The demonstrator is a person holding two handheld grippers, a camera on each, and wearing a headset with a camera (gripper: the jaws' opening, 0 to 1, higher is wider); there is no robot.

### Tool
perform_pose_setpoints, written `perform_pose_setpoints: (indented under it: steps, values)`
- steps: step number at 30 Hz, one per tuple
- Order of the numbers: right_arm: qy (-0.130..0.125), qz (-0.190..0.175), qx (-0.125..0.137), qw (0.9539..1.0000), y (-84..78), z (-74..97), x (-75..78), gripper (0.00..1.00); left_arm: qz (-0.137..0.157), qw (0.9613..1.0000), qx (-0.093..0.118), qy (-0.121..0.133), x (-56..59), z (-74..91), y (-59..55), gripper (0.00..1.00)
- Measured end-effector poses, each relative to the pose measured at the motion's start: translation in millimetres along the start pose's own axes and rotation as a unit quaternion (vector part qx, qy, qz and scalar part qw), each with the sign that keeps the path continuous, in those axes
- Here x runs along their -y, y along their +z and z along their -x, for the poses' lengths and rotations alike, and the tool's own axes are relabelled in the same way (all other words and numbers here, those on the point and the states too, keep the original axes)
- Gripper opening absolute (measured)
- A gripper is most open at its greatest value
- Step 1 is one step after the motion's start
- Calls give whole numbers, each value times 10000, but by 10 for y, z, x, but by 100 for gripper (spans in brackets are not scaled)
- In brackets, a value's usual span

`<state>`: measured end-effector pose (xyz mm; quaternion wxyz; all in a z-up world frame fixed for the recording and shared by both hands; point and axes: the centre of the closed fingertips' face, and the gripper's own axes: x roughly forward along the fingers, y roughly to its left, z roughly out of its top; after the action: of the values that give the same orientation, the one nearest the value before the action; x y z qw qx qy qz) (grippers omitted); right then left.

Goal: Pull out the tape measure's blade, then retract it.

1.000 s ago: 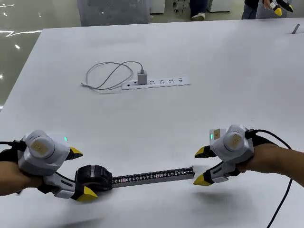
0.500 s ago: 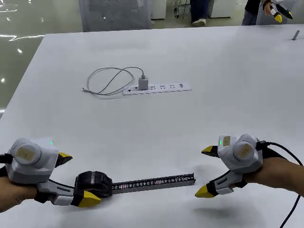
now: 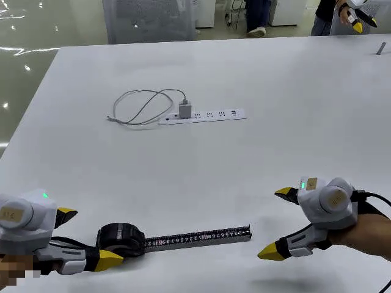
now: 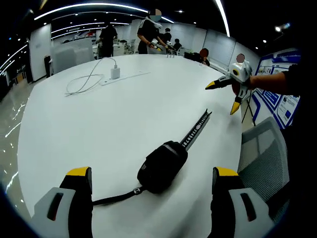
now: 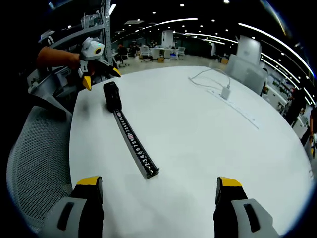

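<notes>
A black tape measure [image 3: 120,238] lies on the white table [image 3: 256,152] near its front edge, with its blade [image 3: 198,236] drawn out flat to the right. My left gripper [image 3: 88,237] stands open just left of the case, not touching it. In the left gripper view the case [image 4: 162,166] lies ahead between my spread jaws, and its wrist strap trails toward me. My right gripper [image 3: 276,222] is open a little right of the blade's end. From the right gripper view the blade tip [image 5: 151,172] lies just ahead of my open right gripper [image 5: 158,182].
A white power strip [image 3: 211,114] with a plugged charger and a looped white cable [image 3: 137,105] lies mid-table. People stand beyond the far edge, one holding another gripper [image 3: 357,15]. A mesh chair [image 5: 34,148] stands by the table's near side.
My left gripper has let go of the tape measure's case and drawn back to the left. My right gripper has moved right, away from the blade's end. The blade stays extended.
</notes>
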<state>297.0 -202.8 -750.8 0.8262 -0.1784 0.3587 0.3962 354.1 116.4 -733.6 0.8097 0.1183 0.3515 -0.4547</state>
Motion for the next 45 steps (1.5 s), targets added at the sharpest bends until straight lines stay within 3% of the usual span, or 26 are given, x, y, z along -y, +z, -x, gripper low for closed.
perform_pose_setpoints:
  steps: [3,4,8,11,13,15,16,20,22,24,29,33,35,37,39,42,45]
  values:
    - [-61,-135,83,9999,-22,26,14,97,49,10000,-33,56,-11,21,-48,99]
    - [-108,-200,102,9997,-33,38,24,99,67,9999,55,110,-24,36,-40,99]
    - [-190,-241,100,9995,-87,83,17,99,140,9995,83,268,-56,58,-89,99]
    - [-239,-306,153,9991,-114,126,2,99,-71,9988,170,443,-67,81,-99,99]
    - [-274,-347,188,9988,-125,154,-4,99,-170,9991,163,356,-4,94,-119,99]
    - [-303,-392,226,9985,-143,181,-16,99,-376,9982,-84,468,7,118,-207,99]
    - [-303,-409,225,9984,-158,194,-32,99,-410,9986,37,329,90,112,-183,99]
    - [-319,-577,395,9970,-160,238,-113,99,-219,9989,164,376,100,128,-203,99]
    - [-394,-601,464,9963,-177,260,-150,99,-83,9984,337,440,87,129,-224,99]
    - [-463,-723,504,9950,-217,274,-165,99,66,9981,323,522,77,133,-292,99]
    - [-617,-867,562,9927,-333,325,-191,99,163,9970,397,651,81,167,-330,99]
    - [-649,-930,528,9921,-422,366,-235,99,62,9970,419,647,140,185,-336,99]
    - [-704,-969,570,9912,-423,399,-249,99,-257,9953,449,814,101,215,-342,99]
    - [-755,-926,550,9913,-442,424,-266,99,-137,9954,438,842,84,242,-382,99]
    - [-765,-933,561,9911,-445,450,-288,99,-154,9946,520,883,74,281,-380,99]
    - [-775,-889,558,9915,-455,472,-314,99,-187,9948,464,891,75,299,-396,99]
    - [-786,-871,553,9916,-481,483,-311,99,-81,9952,544,809,114,316,-367,99]
